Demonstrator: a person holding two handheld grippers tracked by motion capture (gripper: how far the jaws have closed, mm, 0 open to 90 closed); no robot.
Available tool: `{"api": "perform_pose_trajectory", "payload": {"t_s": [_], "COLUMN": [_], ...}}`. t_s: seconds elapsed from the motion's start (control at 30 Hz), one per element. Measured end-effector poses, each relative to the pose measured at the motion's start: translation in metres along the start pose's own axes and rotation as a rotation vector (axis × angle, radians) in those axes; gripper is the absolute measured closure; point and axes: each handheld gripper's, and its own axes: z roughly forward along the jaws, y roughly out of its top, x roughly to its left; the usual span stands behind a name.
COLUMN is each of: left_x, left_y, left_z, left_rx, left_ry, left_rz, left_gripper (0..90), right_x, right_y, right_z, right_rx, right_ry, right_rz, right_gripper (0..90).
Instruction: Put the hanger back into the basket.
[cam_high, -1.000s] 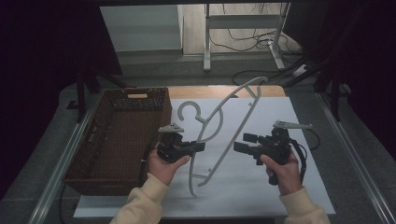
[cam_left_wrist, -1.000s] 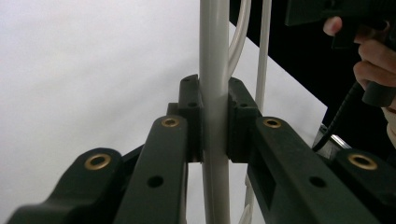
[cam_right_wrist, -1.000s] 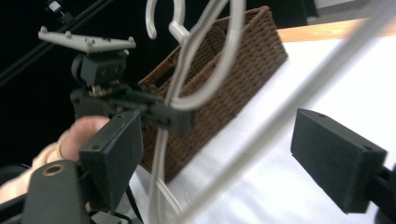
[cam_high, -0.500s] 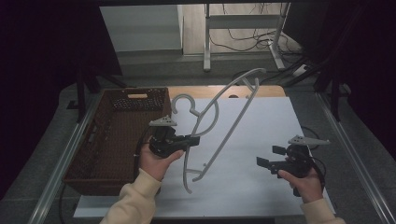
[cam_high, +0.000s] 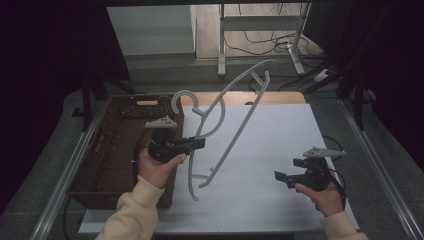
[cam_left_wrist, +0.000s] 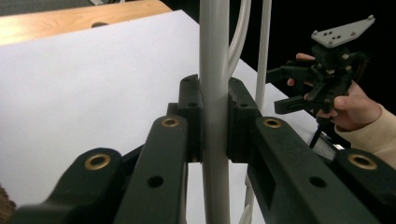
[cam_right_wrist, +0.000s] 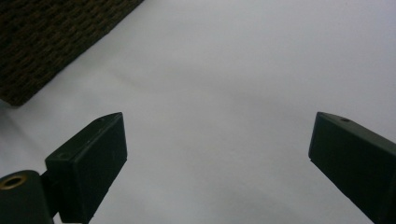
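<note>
Dim room, white table sheet (cam_high: 280, 150); dark wicker basket (cam_high: 115, 150) at its left, nothing seen inside. Grey hanger (cam_high: 227, 125) lifted, tilted beside basket, clamped in left gripper (cam_high: 192, 145). Right gripper (cam_high: 281, 176) low, jaws wide, holding nothing. Drop into basket likely left.

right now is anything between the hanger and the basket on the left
Nothing visible is. The left gripper is shut on the white hanger and holds it tilted in the air, right beside the wicker basket. The basket's near rim sits between them, low enough to pass over.
</note>
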Motion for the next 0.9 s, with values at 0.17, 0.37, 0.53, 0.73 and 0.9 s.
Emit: {"api": "perform_pose_trajectory", "payload": {"t_s": [0.17, 0.37, 0.53, 0.73, 0.9], "left_x": [-0.002, 0.0, 0.009, 0.021, 0.033], "left_y": [0.006, 0.011, 0.014, 0.017, 0.022], "left_z": [-0.01, -0.019, -0.029, -0.043, -0.061], "left_rx": [-0.006, -0.008, -0.004, 0.007, -0.004], "left_ry": [-0.003, -0.018, -0.03, -0.029, -0.011], "left_rz": [0.019, 0.017, 0.01, -0.01, -0.014], "left_gripper": [79.6, 79.7, 79.7, 79.6, 79.6], "right_x": [-0.003, -0.003, -0.003, -0.004, -0.005], "right_y": [-0.001, -0.001, -0.001, -0.001, -0.001], "right_z": [-0.001, 0.0, 0.0, 0.0, 0.0], "right_rx": [0.0, -0.006, -0.005, -0.002, -0.002], "right_ry": [-0.01, -0.015, -0.01, -0.019, -0.021], "right_rz": [0.015, 0.009, 0.008, 0.008, 0.015], "right_gripper": [4.6, 4.7, 5.2, 5.2, 5.1]}}
